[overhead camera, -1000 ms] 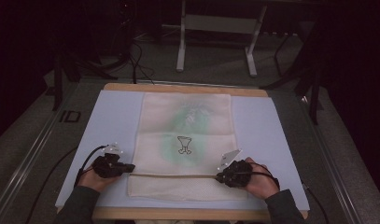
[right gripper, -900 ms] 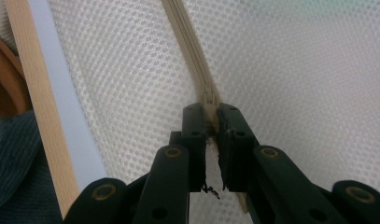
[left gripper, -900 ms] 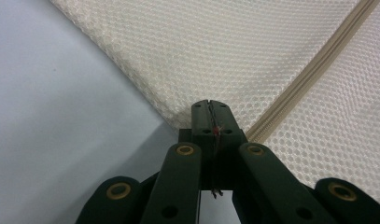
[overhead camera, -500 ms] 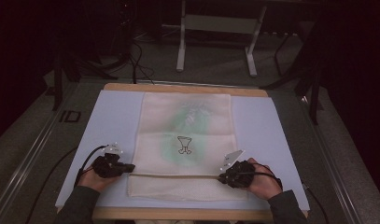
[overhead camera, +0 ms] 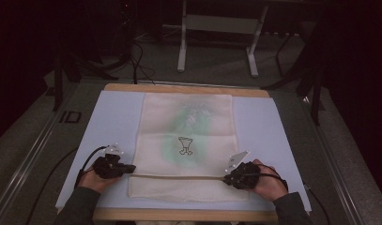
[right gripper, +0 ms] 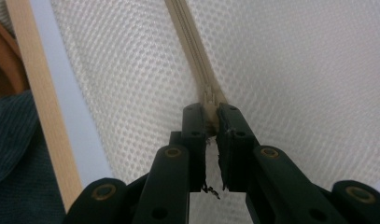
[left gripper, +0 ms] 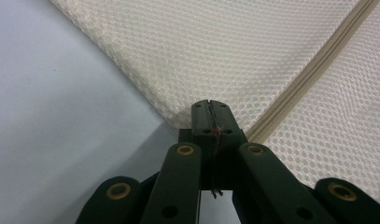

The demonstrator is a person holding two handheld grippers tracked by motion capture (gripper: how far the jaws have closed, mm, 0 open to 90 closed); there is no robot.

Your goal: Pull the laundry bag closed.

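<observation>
Two grippers pinch the mesh bag's (overhead camera: pixel 186 140) zipper (overhead camera: pixel 179 176). Your left gripper (overhead camera: pixel 127 168) is clamped on the zipper's left end; your right gripper (overhead camera: pixel 228 178) is clamped on its slider (right gripper: pixel 210 109), seen up close in the right gripper view. The bag's printed motif (overhead camera: pixel 184 145) bears no readable writing. The bag lies mid-mat (overhead camera: pixel 109 122).
</observation>
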